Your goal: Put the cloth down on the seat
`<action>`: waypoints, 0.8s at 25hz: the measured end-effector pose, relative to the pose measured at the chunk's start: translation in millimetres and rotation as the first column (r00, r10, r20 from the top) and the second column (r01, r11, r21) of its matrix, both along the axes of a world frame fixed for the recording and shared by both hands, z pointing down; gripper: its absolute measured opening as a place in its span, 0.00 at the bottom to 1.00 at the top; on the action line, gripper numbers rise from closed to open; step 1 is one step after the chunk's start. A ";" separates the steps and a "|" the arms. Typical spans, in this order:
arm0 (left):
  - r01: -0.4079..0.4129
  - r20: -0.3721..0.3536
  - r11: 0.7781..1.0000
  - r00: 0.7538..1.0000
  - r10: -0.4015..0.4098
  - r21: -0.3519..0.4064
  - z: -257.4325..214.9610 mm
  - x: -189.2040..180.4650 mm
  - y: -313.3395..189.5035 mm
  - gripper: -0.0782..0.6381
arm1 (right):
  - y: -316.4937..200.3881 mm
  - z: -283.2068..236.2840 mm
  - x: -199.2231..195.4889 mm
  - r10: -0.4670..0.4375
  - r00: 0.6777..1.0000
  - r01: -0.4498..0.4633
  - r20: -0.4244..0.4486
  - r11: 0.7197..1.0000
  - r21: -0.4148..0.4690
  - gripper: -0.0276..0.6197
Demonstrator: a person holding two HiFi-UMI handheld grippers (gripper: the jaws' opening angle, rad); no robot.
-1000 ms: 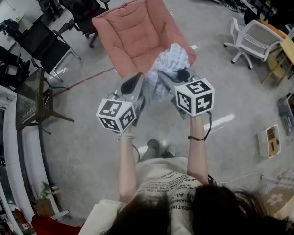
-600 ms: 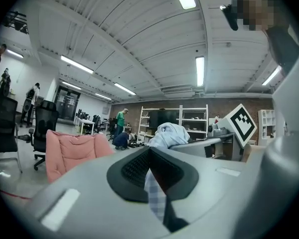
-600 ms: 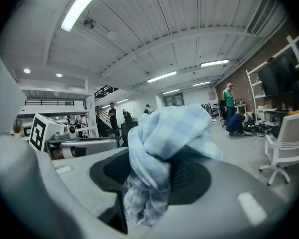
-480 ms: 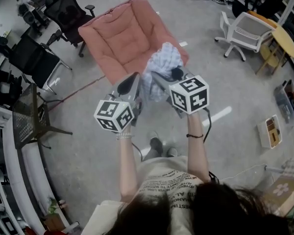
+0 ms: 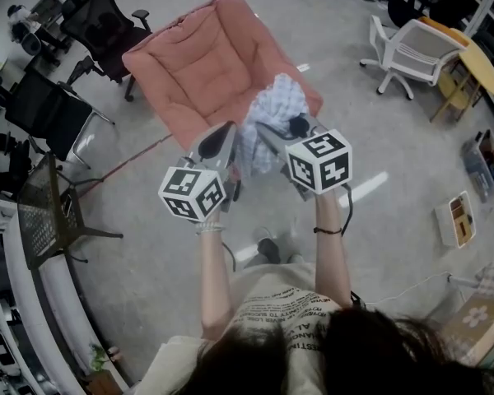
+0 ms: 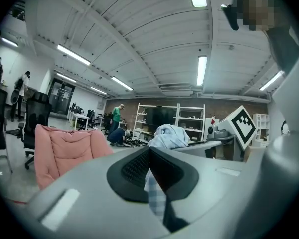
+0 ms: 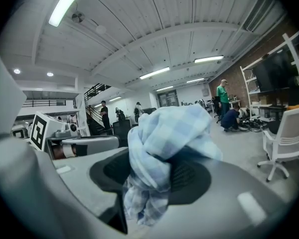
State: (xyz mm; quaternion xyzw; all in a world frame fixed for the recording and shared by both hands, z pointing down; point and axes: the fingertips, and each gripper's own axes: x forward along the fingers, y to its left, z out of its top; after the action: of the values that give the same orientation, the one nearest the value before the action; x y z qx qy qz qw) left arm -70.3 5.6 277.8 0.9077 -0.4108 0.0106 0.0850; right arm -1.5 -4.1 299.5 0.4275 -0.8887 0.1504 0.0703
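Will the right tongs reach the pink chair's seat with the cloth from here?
Probably yes. The right tongs, shut on the cloth along with the left tongs, hang close in front of the pink chair's seat, and nothing shows in between.

Both forearms (image 5: 215,274) are being held stretched forward, side by side. The left gripper (image 5: 229,138) is being clamped on a thin strip of the cloth (image 5: 277,108); the right gripper (image 5: 268,135) is being clamped round its bunched part.

Head view: looked steeply down over the seat (image 5: 206,64).
Gripper views: sat close, looking along their own jaws.
Shared: the cloth (image 5: 276,109).
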 end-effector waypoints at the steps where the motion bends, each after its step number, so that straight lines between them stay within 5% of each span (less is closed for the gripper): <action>1: -0.001 -0.001 1.000 1.000 0.001 -0.004 2.2 -3.6 -6.7 0.10 | -6.2 2.2 -2.7 0.004 1.000 -0.004 -0.002 1.000 -0.004 0.36; 20: -0.031 -0.041 0.999 0.999 0.031 -0.004 10.2 -58.9 -84.6 0.10 | -77.5 14.0 -47.4 0.046 0.999 -0.046 -0.027 0.999 -0.022 0.36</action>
State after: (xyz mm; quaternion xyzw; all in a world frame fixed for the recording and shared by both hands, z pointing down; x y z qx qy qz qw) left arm -129.2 -79.0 288.0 0.9138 -0.3946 -0.0056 0.0955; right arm -48.9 -81.5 313.5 0.4489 -0.8758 0.1562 0.0835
